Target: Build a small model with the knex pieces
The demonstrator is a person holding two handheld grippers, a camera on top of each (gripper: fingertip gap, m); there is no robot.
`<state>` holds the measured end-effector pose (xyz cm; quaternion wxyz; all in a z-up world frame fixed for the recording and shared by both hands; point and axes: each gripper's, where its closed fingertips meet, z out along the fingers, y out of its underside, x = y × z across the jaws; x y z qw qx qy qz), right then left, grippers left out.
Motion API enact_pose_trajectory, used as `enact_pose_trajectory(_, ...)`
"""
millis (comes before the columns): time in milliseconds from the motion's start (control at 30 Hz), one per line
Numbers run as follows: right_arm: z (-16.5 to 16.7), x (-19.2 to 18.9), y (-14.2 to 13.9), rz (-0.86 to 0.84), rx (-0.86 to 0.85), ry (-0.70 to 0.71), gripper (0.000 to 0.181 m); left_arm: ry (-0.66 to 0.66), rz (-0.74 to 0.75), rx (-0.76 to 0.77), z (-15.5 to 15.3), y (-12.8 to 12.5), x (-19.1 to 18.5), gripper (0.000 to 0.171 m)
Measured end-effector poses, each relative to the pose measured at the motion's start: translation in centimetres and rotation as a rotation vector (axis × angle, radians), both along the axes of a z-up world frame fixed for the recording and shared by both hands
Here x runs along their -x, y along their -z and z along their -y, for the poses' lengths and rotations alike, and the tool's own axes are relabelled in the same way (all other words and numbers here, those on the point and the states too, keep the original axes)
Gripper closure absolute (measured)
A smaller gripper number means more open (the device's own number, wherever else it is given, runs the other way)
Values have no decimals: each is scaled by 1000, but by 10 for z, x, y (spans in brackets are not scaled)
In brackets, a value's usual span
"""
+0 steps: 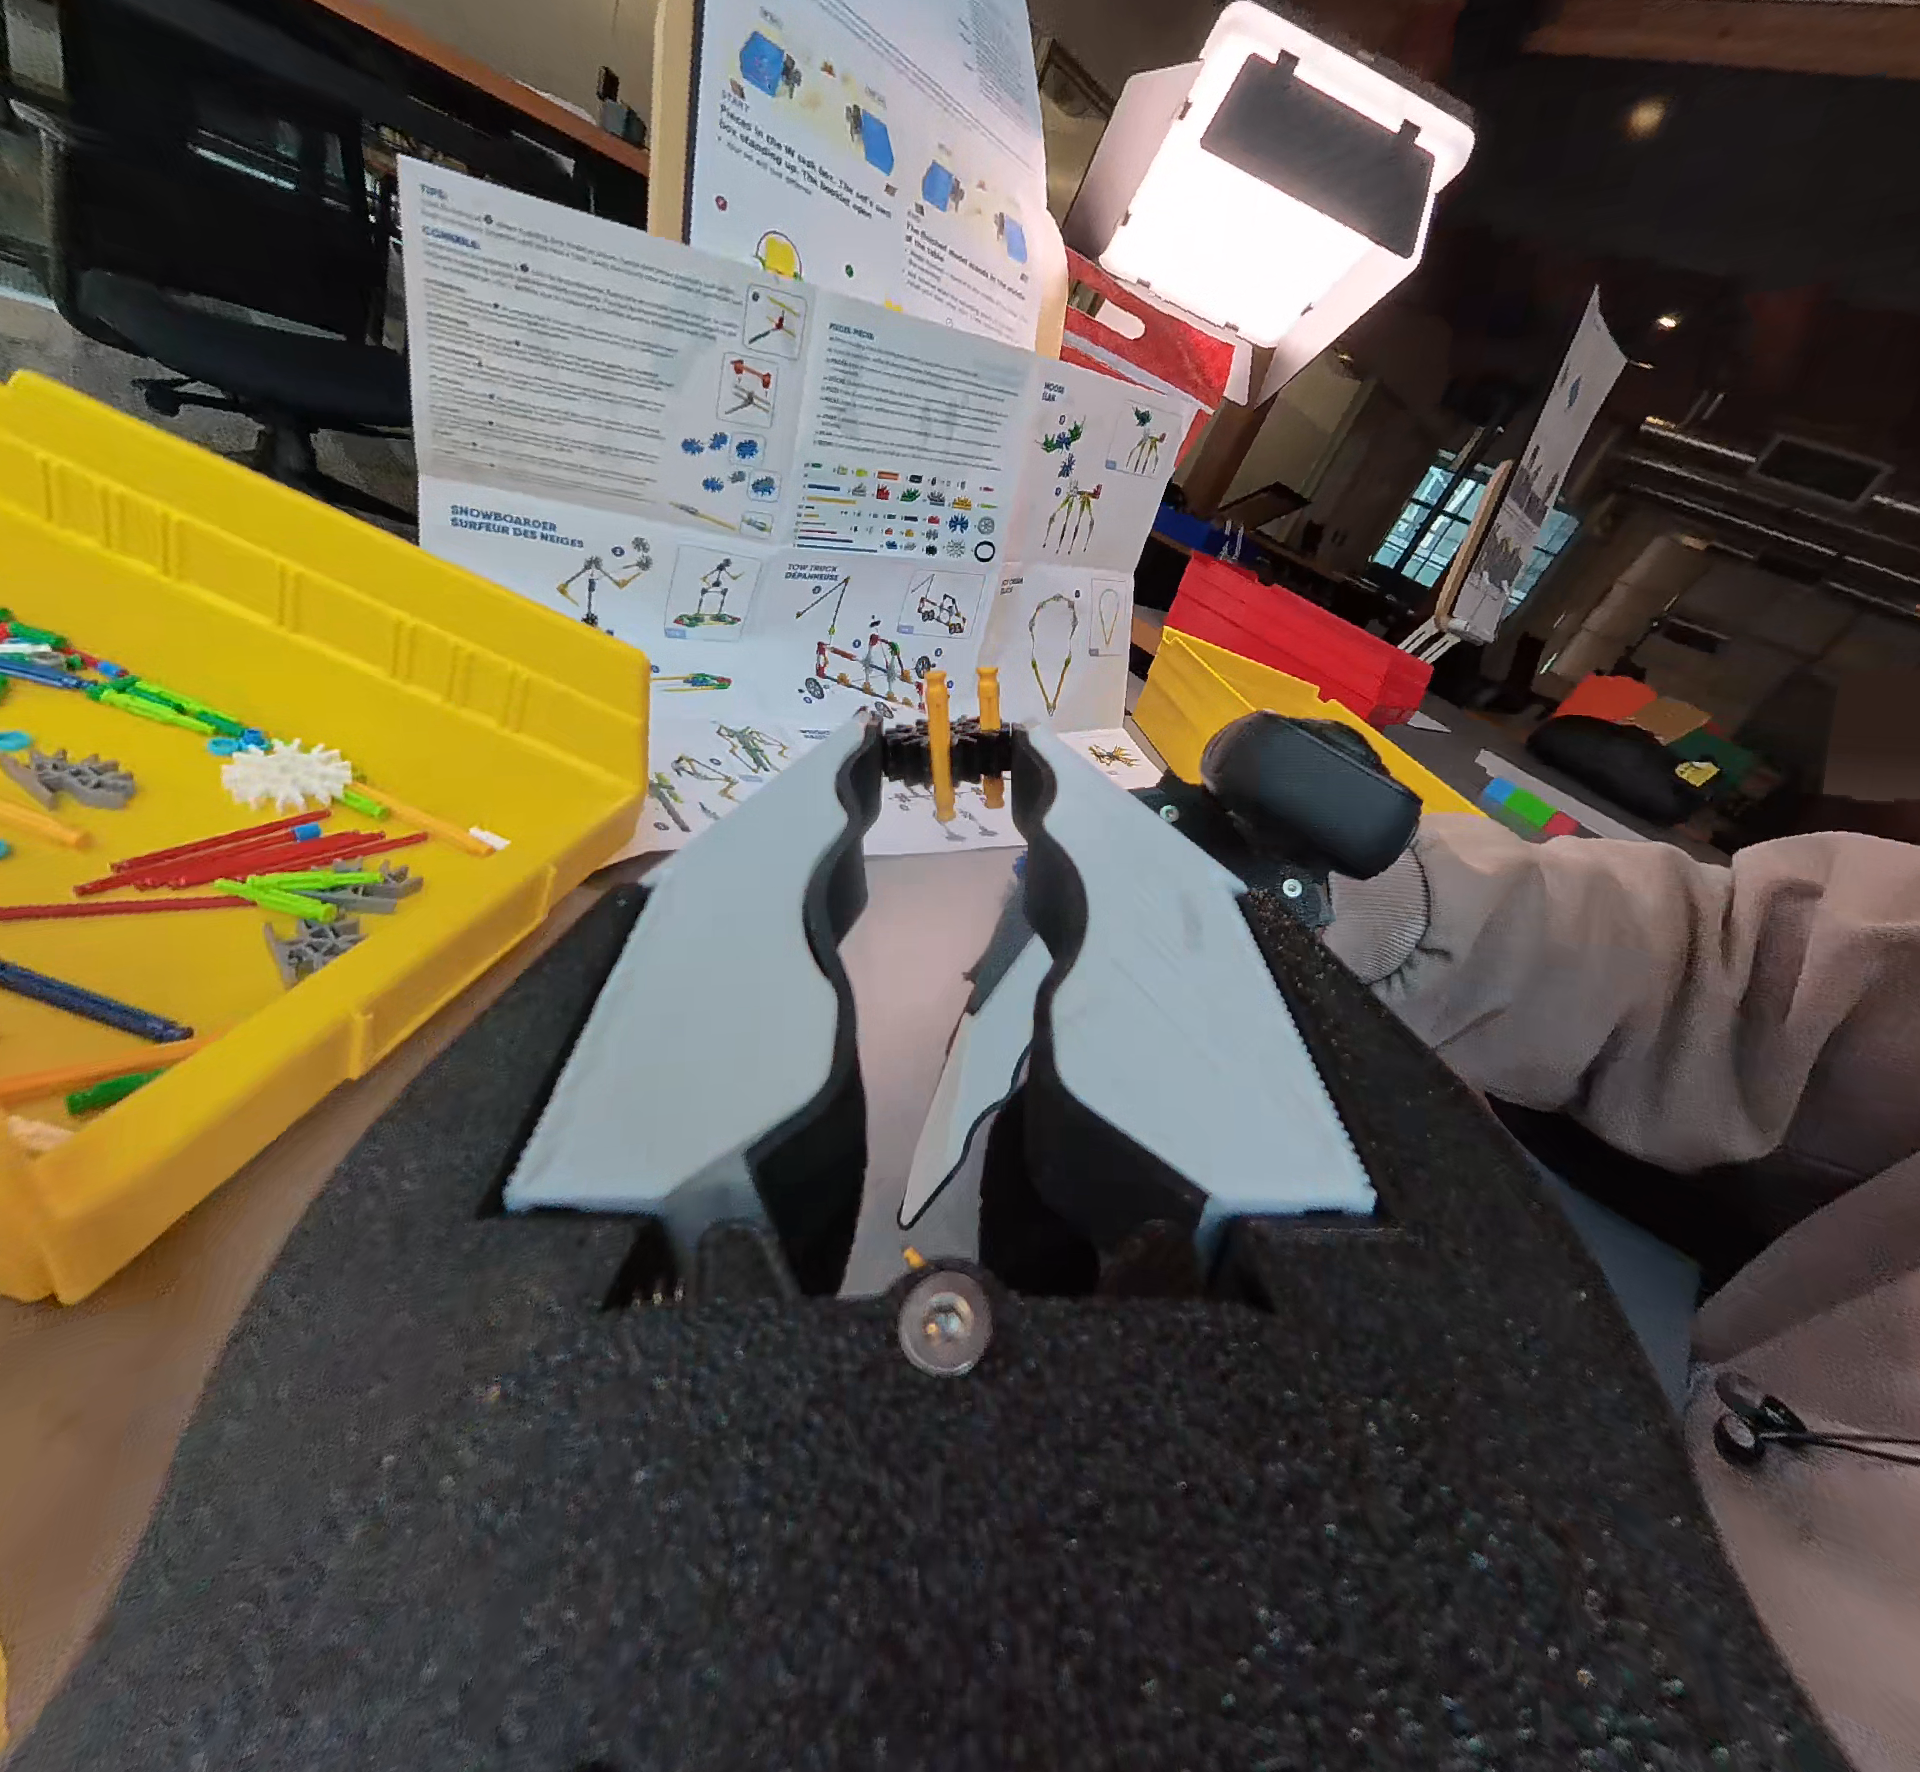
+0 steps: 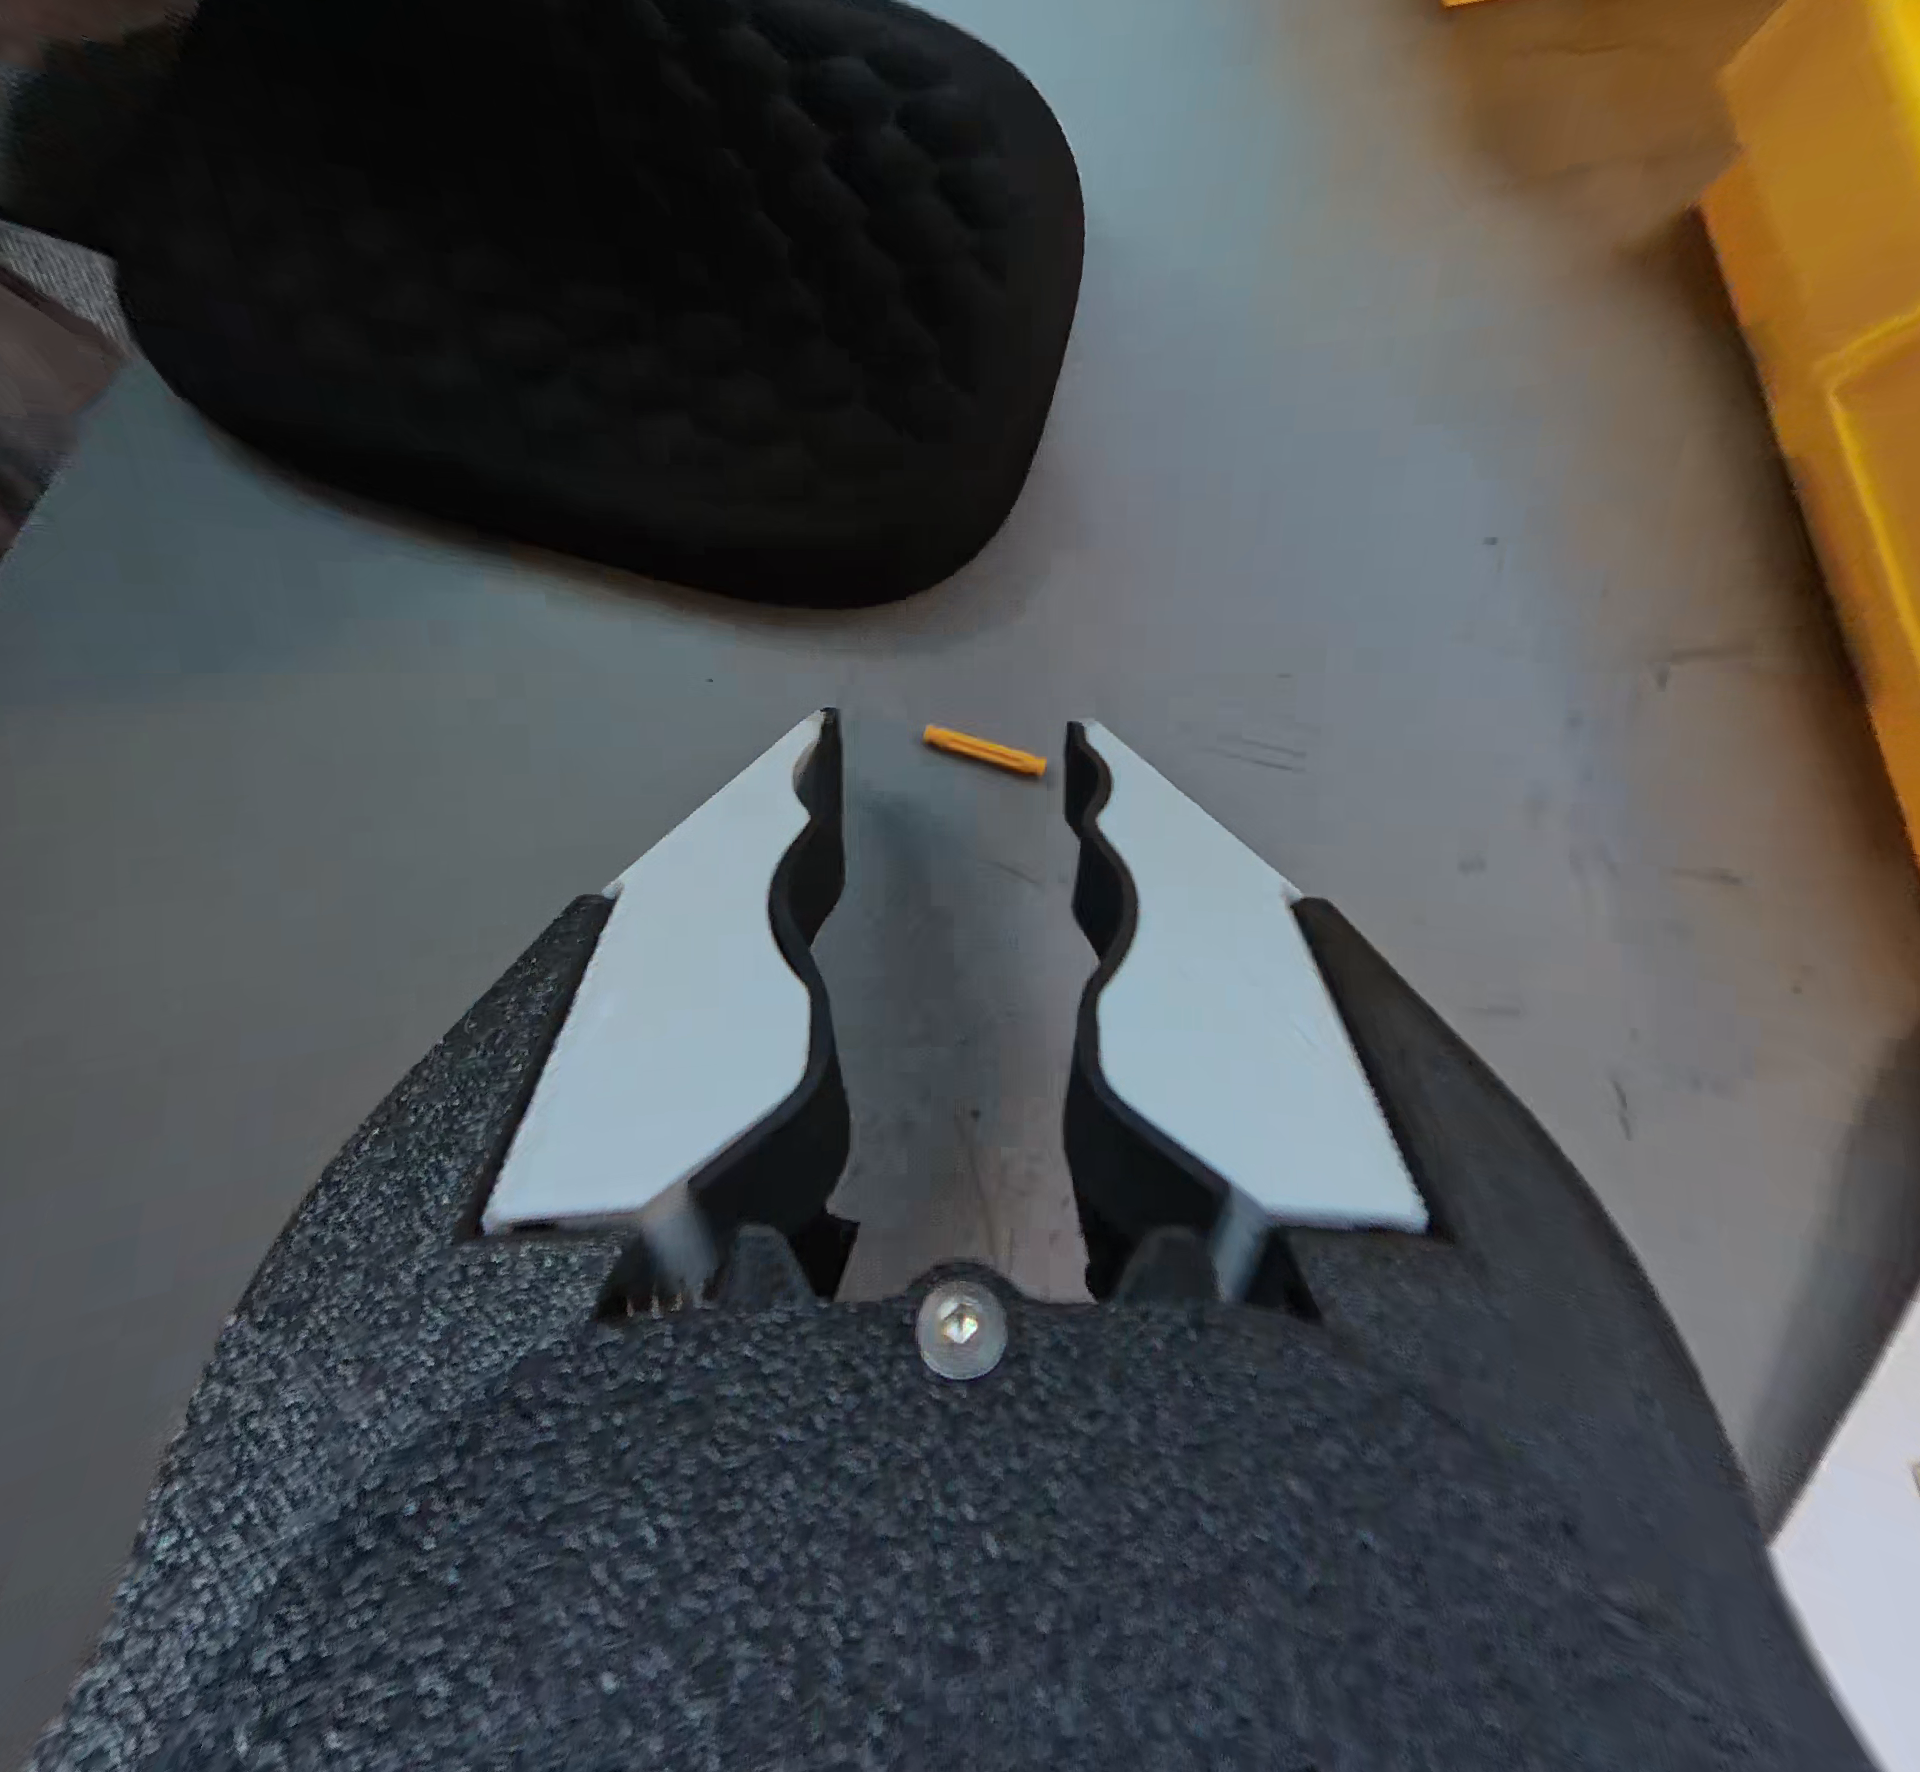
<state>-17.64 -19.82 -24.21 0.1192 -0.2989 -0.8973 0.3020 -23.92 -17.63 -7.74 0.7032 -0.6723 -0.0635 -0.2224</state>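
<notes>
Small black plastic gear wheel, with two short orange plastic rods standing up through it, pinched tight between the tips of the left claw. Held up off the counter, in front of a big white folded paper sheet full of little drawings of models. Just to the left, a long yellow plastic tray with many thin rods and star-shaped bits in red, green, blue, grey and white.

Right claw spread wide and holding nothing. One more short orange plastic rod lying flat on the grey counter, between the two tips and nearer the right one. Not touching either, as far as can be seen. Beyond it, a soft black bumpy pad. Off to the right, plain yellow plastic bins.

Seen only from the left wrist: gear wheel, paper sheet, tray of pieces, a bright white lamp and a grey-brown sleeve. Seen only from the right wrist: the loose orange rod on the counter.
</notes>
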Motion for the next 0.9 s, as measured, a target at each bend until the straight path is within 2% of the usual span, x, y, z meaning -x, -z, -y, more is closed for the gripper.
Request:
enact_pose_trajectory(33,-1,2,10,28,-40,-11,157,-8,6,3,2,5,2,148)
enact_pose_trajectory(100,-3,-2,11,70,-43,-9,181,-19,9,15,4,12,5,147)
enact_pose_trajectory(167,-13,-15,2,42,-92,-27,181,-12,15,23,3,17,6,148)
enact_pose_trajectory(200,-13,-21,-9,21,-52,-10,181,-8,15,28,2,18,6,147)
enact_pose_trajectory(333,-50,-48,-67,-160,-2,169,181,57,2,53,-13,23,-9,147)
enact_pose_trajectory(400,-95,-68,-104,-282,-35,344,181,108,-24,71,-23,25,-24,147)
enact_pose_trajectory(433,-128,-84,-124,-348,-72,466,181,132,-47,84,-27,27,-32,147)
enact_pose_trajectory(533,-249,-168,-174,-504,-261,932,181,187,-118,110,-36,31,-54,147)
enact_pose_trajectory(600,-327,-257,-184,-511,-465,1278,181,224,-137,126,-40,37,-67,148)
enact_pose_trajectory(667,-374,-338,-172,-443,-600,1541,181,284,-135,148,-45,43,-84,148)
enact_pose_trajectory(700,-389,-366,-165,-433,-647,1619,164,307,-140,155,-49,45,-92,148)
enact_pose_trajectory(733,-399,-384,-157,-433,-664,1664,138,328,-155,160,-52,46,-99,148)
enact_pose_trajectory(767,-404,-393,-150,-447,-652,1688,124,349,-178,161,-55,46,-108,148)
enact_pose_trajectory(833,-398,-385,-154,-607,-550,1660,122,387,-235,157,-61,44,-125,148)
enact_pose_trajectory(900,-385,-364,-164,-755,-450,1575,122,434,-273,159,-68,43,-144,148)
